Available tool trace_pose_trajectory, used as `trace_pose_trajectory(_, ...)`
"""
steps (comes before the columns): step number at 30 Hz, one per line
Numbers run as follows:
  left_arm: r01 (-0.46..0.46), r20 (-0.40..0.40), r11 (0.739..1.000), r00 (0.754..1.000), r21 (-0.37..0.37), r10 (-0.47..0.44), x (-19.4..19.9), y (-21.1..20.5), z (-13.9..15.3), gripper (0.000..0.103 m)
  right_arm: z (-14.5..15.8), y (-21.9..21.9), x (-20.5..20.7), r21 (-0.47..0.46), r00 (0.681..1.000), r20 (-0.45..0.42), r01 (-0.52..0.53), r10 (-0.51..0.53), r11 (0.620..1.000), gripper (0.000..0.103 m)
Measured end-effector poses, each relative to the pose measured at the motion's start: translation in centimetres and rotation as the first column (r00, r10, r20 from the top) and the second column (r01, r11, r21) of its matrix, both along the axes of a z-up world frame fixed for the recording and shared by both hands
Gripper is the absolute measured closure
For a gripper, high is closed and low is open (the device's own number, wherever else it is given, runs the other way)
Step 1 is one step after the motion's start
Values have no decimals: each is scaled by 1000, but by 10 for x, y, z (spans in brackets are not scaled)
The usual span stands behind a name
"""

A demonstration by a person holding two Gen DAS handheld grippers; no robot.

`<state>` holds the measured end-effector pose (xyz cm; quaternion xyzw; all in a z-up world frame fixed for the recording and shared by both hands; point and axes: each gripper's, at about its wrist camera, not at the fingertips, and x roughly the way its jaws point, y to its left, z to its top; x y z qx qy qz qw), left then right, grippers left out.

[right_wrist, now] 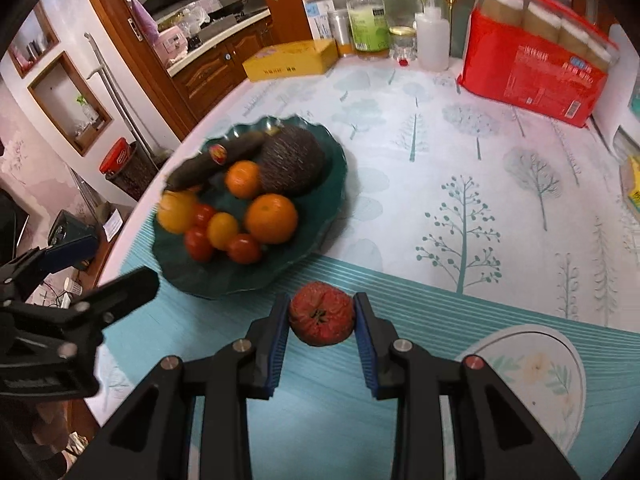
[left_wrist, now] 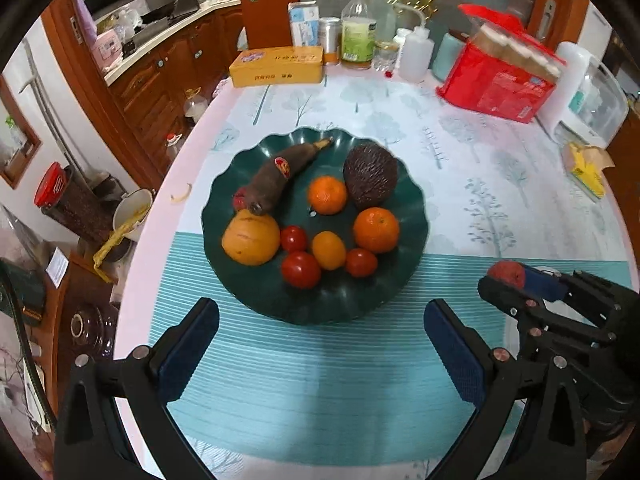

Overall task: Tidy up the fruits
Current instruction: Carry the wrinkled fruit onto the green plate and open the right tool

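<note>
A dark green scalloped plate holds a brown banana, a dark scaly fruit, oranges, small tomatoes and a yellow fruit. My right gripper is shut on a wrinkled red tomato, held above the striped mat just right of the plate; the same tomato shows at the right in the left wrist view. My left gripper stands open over the mat, in front of the plate, with nothing between its fingers.
At the table's far edge stand a yellow tin, bottles, a red package and a white appliance. A white flowered plate lies at the near right. The table's left edge drops to a cluttered floor.
</note>
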<state>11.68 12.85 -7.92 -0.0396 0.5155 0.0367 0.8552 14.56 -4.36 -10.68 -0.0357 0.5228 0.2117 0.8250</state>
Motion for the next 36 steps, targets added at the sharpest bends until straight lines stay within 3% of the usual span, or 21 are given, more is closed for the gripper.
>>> trace_pose_trajectory(6, 17, 84, 1000, 996, 12, -18, -12, 15, 50, 1, 62, 16, -14, 0, 995, 93, -24, 24, 1000, 71)
trace_pose_trajectory(13, -34, 204, 999, 978, -17, 37, -14, 51, 113, 1, 131, 46, -14, -7, 980, 184, -83, 83, 997, 71)
trace_pose_trajectory(16, -63, 240, 998, 969, -14, 64, -10, 65, 129, 1, 152, 60, -6, -13, 972, 213, -103, 104, 995, 71)
trace_pose_trajectory(20, -88, 239, 996, 967, -19, 90, 2, 79, 129, 1, 161, 80, 11, -16, 966, 228, -124, 124, 992, 71)
trace_pose_trajectory(24, -119, 217, 993, 969, -11, 118, 21, 92, 108, 1, 143, 95, 29, -20, 972, 199, -127, 128, 992, 71)
trace_pose_trajectory(27, -141, 185, 989, 972, -47, 148, 33, 101, 82, 1, 114, 104, 45, -16, 980, 158, -121, 122, 992, 71)
trace_pose_trajectory(36, -165, 92, 982, 981, -88, 173, 62, 102, 6, 1, -1, 110, 83, 30, 995, -42, -89, 91, 996, 71)
